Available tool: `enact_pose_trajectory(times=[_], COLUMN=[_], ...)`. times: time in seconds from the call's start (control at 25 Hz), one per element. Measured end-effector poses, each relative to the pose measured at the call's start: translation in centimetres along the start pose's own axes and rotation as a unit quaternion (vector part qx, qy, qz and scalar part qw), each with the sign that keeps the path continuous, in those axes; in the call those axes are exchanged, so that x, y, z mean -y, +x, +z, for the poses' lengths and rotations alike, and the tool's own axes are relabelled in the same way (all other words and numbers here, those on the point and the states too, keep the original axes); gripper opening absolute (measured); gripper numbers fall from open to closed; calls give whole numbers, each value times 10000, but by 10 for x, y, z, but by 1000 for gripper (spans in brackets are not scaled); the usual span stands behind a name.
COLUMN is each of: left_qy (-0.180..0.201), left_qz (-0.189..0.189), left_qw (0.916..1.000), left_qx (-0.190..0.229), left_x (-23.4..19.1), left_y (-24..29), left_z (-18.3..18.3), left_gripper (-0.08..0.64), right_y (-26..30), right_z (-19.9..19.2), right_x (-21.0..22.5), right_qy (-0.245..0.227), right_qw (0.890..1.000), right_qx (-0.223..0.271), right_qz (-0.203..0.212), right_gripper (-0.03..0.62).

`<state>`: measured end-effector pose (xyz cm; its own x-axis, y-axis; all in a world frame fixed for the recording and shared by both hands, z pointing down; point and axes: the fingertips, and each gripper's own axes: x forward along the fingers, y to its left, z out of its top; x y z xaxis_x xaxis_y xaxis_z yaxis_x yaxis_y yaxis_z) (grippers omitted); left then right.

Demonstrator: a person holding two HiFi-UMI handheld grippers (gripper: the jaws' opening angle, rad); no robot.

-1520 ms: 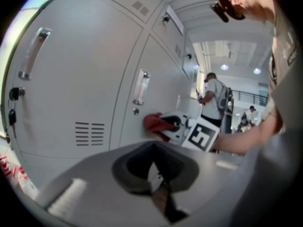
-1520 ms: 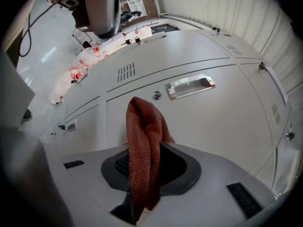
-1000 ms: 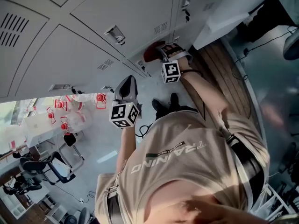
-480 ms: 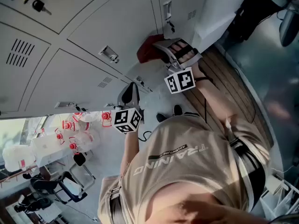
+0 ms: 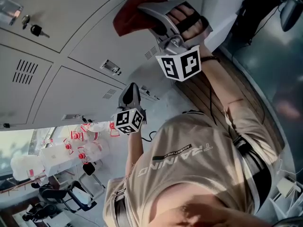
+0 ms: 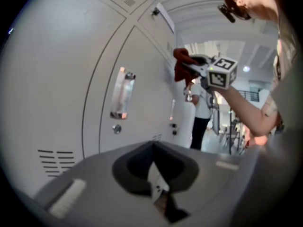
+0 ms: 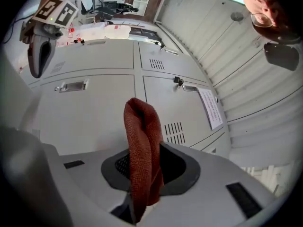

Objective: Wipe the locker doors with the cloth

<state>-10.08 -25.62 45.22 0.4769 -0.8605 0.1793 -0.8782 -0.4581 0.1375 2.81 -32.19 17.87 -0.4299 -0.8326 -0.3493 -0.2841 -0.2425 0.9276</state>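
My right gripper (image 5: 147,9) is shut on a dark red cloth (image 5: 129,14), which lies up against a grey locker door (image 5: 71,46) at the top of the head view. In the right gripper view the folded cloth (image 7: 142,145) stands up out of the jaws in front of a door (image 7: 94,112). Lower down, my left gripper (image 5: 130,92) hangs near the lockers, jaws together and empty. In the left gripper view its jaws (image 6: 158,193) point along a door (image 6: 61,89) with a metal handle (image 6: 122,93), with the cloth (image 6: 181,67) farther off.
A key (image 5: 34,30) hangs in one lock. A paper notice (image 7: 210,109) is stuck on a door. A wooden bench (image 5: 213,91) runs beside the lockers. A person in a white shirt (image 6: 201,112) stands farther along. A table with red-capped bottles (image 5: 78,143) and chairs (image 5: 87,193) lie lower left.
My right gripper has carried the cloth a long way along the locker doors, toward the top of the head view. The left gripper has stayed about where it was.
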Motion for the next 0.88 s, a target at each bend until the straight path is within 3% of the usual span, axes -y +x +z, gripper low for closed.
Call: enact_pose_trajectory(times=[0.16, 0.4, 0.68, 0.88], left_qy=[-83, -215, -389, -338], left_qz=[182, 327, 334, 329], left_qw=[9998, 9992, 9986, 9984], left_qx=[78, 62, -163, -302], left_x=[-12, -23, -23, -20], left_y=[9, 25, 47, 54], left_z=[4, 5, -18, -28], left_gripper=[6, 6, 6, 6], right_y=[29, 48, 21, -4], right_z=[-9, -18, -24, -32], right_x=[15, -18, -95, -160], right_qy=[26, 106, 306, 718], right_qw=[9999, 9998, 9959, 9886], right_qx=[65, 120, 219, 80], right_qz=[-158, 123, 817, 1321], right_gripper=[67, 67, 67, 67])
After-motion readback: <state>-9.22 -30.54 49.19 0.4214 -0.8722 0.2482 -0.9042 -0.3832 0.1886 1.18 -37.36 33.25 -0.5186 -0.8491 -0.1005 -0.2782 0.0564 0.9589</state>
